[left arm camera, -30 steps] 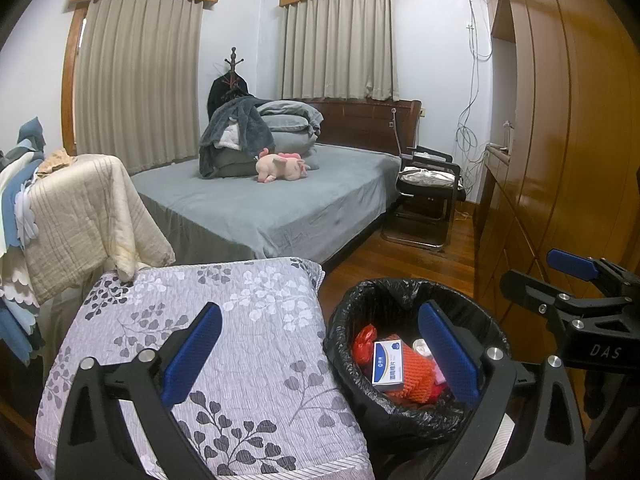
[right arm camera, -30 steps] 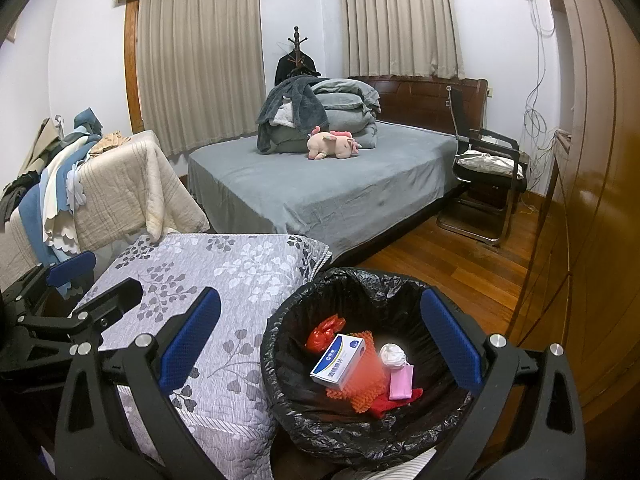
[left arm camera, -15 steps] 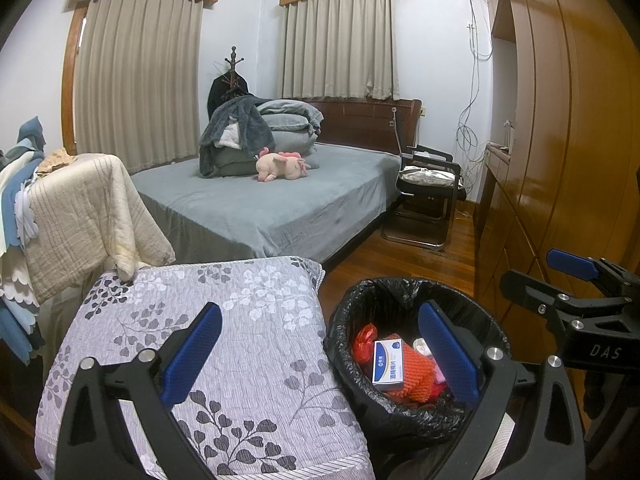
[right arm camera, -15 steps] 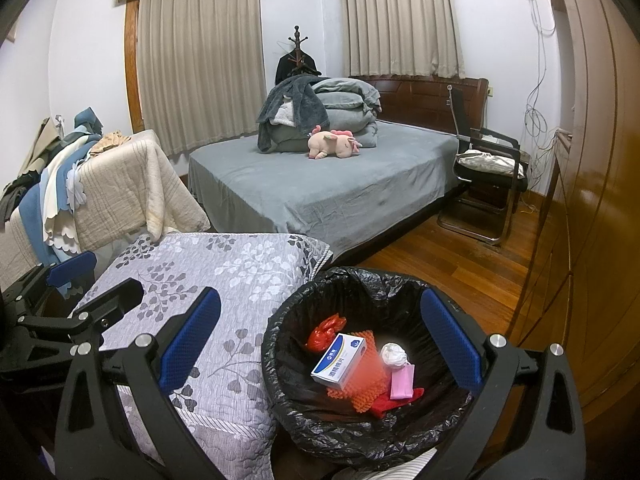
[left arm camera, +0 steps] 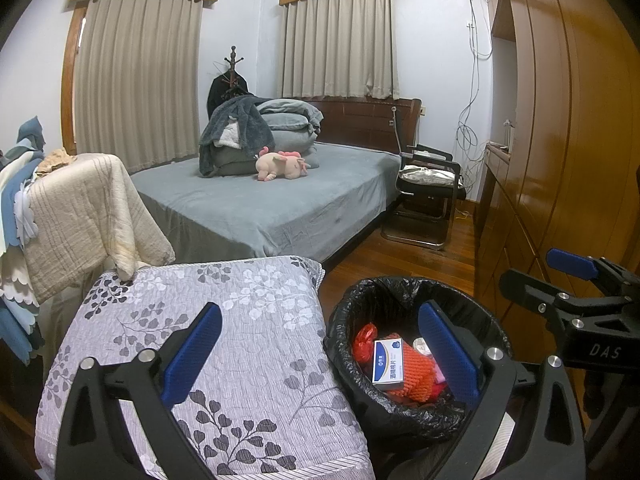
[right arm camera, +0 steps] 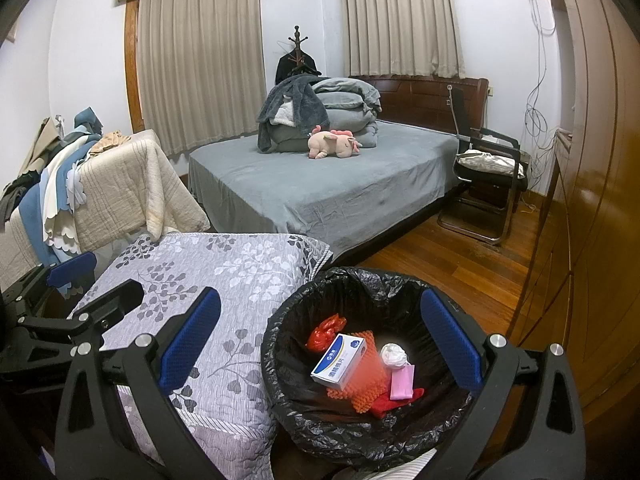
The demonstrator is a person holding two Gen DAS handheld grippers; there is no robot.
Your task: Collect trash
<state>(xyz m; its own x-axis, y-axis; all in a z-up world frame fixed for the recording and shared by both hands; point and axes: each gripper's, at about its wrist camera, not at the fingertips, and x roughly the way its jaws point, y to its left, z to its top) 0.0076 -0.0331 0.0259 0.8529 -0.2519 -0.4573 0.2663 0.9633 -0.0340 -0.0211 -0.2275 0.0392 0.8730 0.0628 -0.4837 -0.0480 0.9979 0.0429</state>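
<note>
Both grippers hang over the near end of the room with their fingers spread wide and nothing between them. The left gripper [left arm camera: 320,354] straddles the seam between the leaf-print quilt [left arm camera: 224,344] and the bin [left arm camera: 404,412]: its left finger [left arm camera: 192,356] is over the quilt, its right finger [left arm camera: 448,352] over the bin's mouth. The right gripper [right arm camera: 320,350] sits similarly, its left finger [right arm camera: 190,344] above the quilt and its right finger [right arm camera: 448,344] above the bin's far rim, so the trash lies below and between the fingers, untouched. Inside the black-lined bin lie a white and blue box [right arm camera: 339,362] on orange mesh [right arm camera: 366,384], a red wrapper [right arm camera: 326,330] behind it, a white wad [right arm camera: 393,356] and a pink packet [right arm camera: 402,382] to the right. The bin stands on the wood floor [right arm camera: 460,264], touching the quilt's edge. Beyond are a grey bed [right arm camera: 332,188] with a pink plush [right arm camera: 334,144], and a chair [right arm camera: 486,184] by the wardrobe.
</note>
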